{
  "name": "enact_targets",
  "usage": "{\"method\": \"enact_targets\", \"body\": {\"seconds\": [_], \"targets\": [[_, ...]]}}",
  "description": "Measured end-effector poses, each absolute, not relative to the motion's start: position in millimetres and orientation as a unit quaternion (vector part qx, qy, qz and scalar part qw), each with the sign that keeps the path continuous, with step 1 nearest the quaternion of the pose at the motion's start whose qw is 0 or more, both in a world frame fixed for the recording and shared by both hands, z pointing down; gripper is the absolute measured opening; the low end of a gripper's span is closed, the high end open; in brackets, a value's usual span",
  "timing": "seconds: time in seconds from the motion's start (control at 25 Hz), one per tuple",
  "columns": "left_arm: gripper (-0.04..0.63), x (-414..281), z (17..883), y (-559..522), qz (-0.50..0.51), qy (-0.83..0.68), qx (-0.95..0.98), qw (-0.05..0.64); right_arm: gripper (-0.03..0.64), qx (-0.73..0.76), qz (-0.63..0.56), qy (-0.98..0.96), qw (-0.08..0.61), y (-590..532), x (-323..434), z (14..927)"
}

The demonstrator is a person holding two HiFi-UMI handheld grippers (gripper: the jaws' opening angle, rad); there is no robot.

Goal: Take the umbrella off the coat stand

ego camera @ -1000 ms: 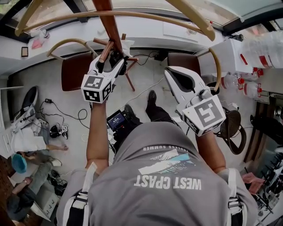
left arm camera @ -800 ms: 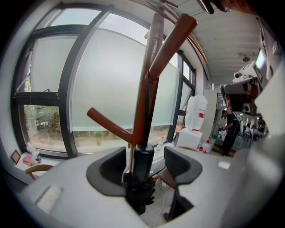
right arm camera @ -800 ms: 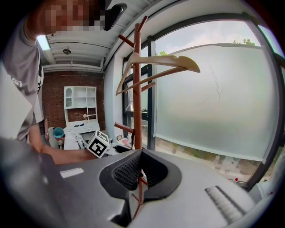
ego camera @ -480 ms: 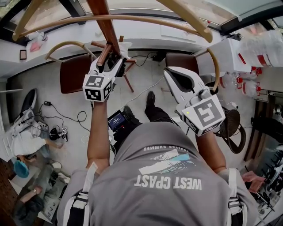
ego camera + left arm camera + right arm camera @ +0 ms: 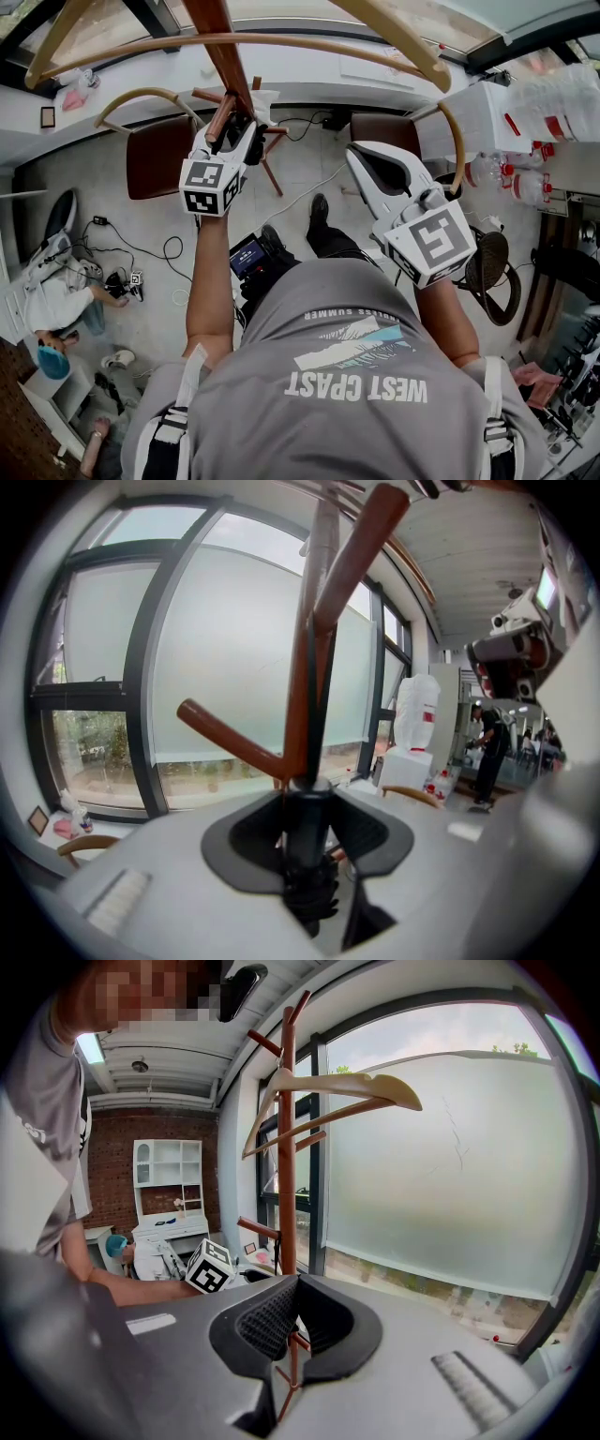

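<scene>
A brown wooden coat stand (image 5: 217,37) rises ahead of me, its post (image 5: 323,649) and a slanting peg (image 5: 225,738) filling the left gripper view. The black umbrella (image 5: 305,841) hangs along the post. My left gripper (image 5: 240,127) is at the stand; its jaws have just been closing, and both pads now press the umbrella's black body (image 5: 247,125). My left gripper (image 5: 305,817) is shut on it. My right gripper (image 5: 361,155) hangs to the right, away from the stand (image 5: 286,1147). My right gripper (image 5: 292,1283) is shut on nothing.
Light wooden hangers (image 5: 281,37) (image 5: 337,1091) sit high on the stand. Two brown chairs (image 5: 155,150) (image 5: 389,131) flank its base. Cables and a camera (image 5: 248,255) lie on the floor, a person (image 5: 56,309) crouches at the left, and water bottles (image 5: 534,178) stand right.
The left gripper's jaws have narrowed onto the umbrella. Both grippers stay about where they were. The person on the floor at the left has shifted.
</scene>
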State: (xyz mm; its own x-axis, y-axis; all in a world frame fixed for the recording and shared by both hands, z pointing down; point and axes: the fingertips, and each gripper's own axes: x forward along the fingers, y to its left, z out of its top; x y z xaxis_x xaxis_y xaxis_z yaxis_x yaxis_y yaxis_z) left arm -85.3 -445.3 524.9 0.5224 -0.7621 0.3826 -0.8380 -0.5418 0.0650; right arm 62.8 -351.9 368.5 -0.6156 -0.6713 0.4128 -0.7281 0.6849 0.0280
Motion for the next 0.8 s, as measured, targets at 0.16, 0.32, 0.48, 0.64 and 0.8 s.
{"method": "enact_targets", "body": {"seconds": [0.16,0.32,0.48,0.64,0.8], "targets": [[0.144,-84.6,523.9,-443.2,0.172,-0.462,0.864,0.102,0.002,0.391,0.071,-0.895,0.202,-352.6,62.3,367.2],[0.143,-85.2,522.4,-439.5,0.183,-0.461,0.864,0.090,0.002,0.390,0.070,-0.896,0.201,-352.2,60.7,365.8],[0.143,-88.2,522.2,-436.4,0.191,-0.462,0.862,0.084,0.002,0.391,0.071,-0.895,0.202,-353.3,58.5,366.0],[0.143,-91.0,517.9,-433.8,0.192,-0.462,0.863,0.078,0.002,0.390,0.070,-0.896,0.201,-354.9,56.8,366.7],[0.143,-94.9,506.2,-428.3,0.189,-0.463,0.864,0.067,0.002,0.392,0.072,-0.894,0.204,-354.3,53.5,366.4]]}}
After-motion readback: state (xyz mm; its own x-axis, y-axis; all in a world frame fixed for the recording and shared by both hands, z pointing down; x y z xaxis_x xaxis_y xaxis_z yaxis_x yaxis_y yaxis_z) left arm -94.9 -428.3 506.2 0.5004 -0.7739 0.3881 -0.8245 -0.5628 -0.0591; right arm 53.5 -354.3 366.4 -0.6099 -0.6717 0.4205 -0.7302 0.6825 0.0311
